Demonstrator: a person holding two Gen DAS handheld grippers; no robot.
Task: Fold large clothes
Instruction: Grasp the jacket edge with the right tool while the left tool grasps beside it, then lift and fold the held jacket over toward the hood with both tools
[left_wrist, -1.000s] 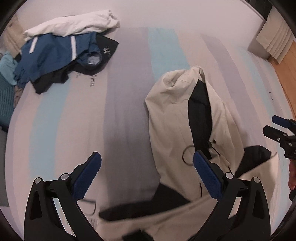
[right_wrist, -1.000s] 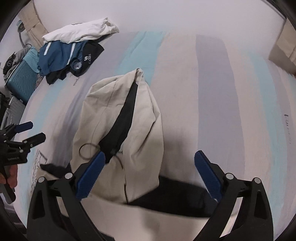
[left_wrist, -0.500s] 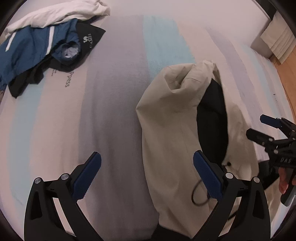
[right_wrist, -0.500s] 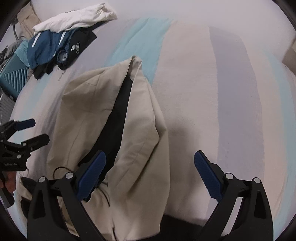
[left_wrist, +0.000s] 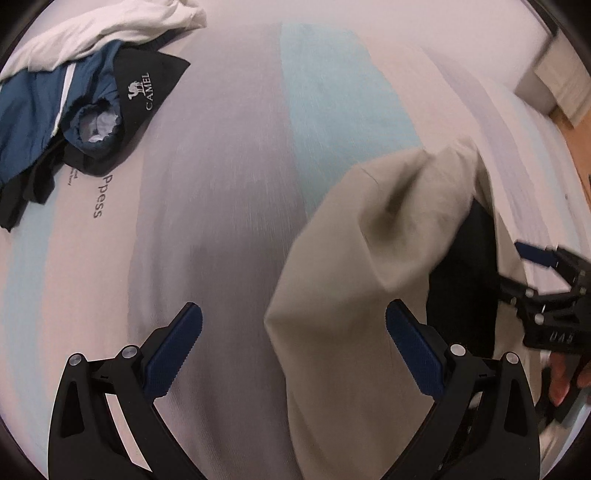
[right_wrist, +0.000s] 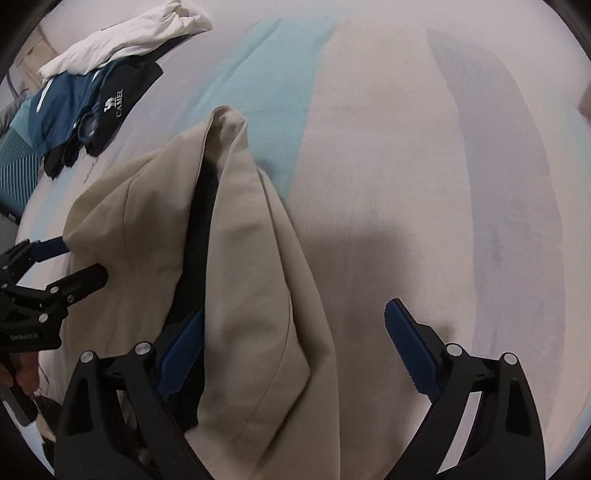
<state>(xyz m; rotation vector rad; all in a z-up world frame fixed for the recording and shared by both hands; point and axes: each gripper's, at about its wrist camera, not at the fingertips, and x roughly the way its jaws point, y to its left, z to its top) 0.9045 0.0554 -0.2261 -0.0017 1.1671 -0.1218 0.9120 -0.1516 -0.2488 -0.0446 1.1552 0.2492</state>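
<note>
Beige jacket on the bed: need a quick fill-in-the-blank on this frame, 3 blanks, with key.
1. The beige jacket has a ____ lining showing at its opening.
2. Both the left hand-held gripper and the right hand-held gripper are ____.
3. The word printed on the black garment in the clothes pile reads ____.

Missing words: black; open; CAMEL

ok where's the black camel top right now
The black CAMEL top lies at the far left corner of the striped mattress in both views, in a heap with a blue jacket and a white garment.
</note>
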